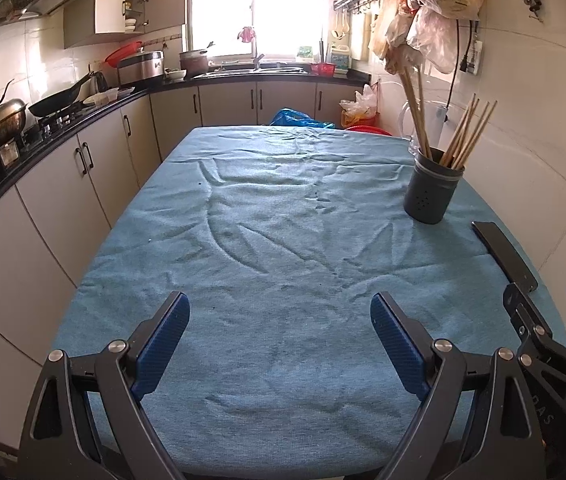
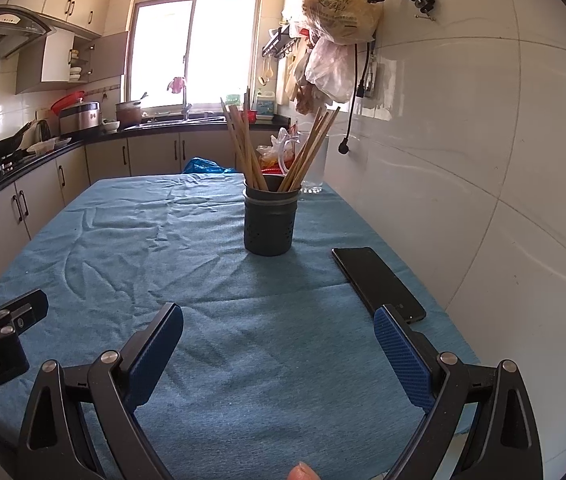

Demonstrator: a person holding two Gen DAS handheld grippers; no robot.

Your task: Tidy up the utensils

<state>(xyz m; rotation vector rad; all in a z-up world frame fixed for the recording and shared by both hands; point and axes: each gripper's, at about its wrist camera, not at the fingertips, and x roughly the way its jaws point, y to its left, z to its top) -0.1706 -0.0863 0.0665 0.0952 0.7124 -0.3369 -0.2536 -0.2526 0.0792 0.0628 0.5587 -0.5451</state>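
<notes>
A dark grey utensil holder (image 1: 431,190) stands upright on the blue tablecloth (image 1: 283,240) at the right, with several wooden chopsticks (image 1: 467,136) standing in it. It shows ahead in the right wrist view (image 2: 269,222), with the chopsticks (image 2: 243,148) fanned in two bunches. My left gripper (image 1: 281,316) is open and empty over the near part of the table. My right gripper (image 2: 279,330) is open and empty, well short of the holder; it also shows at the right edge of the left wrist view (image 1: 543,304).
A black phone (image 2: 377,282) lies flat on the cloth right of the holder, near the right fingertip; it also shows in the left wrist view (image 1: 505,254). A clear glass (image 2: 317,168) stands behind the holder. The tiled wall (image 2: 483,160) is close on the right. Kitchen counters (image 1: 63,120) run along the left.
</notes>
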